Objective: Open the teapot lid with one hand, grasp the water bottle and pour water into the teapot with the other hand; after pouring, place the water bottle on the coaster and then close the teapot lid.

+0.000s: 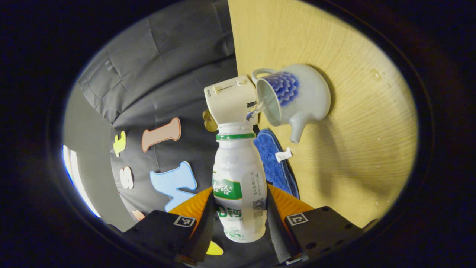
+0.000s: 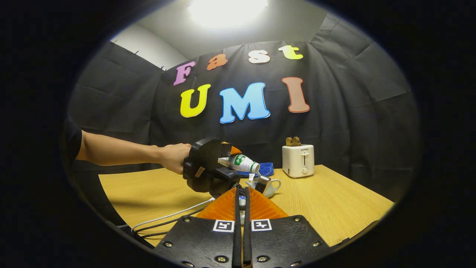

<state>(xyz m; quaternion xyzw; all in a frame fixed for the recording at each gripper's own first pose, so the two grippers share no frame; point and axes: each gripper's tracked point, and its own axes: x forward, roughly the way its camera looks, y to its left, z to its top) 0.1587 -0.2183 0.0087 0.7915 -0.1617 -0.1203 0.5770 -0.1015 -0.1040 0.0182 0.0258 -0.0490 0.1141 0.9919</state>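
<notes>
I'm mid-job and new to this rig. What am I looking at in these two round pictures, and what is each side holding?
There is no robot arm: a person holds a two-finger tool in each hand, and each tool carries a camera looking along its own fingers.

The left gripper view is tipped sideways because that tool is tipped. The left tool grips the water bottle and tilts it so that water runs into the open teapot.

The right gripper view looks across the wooden table. The right tool is nearly closed on a small pale piece, probably the teapot lid. Beyond it is the person's hand with the other tool.

A toaster and a blue cloth also sit on the table.
</notes>
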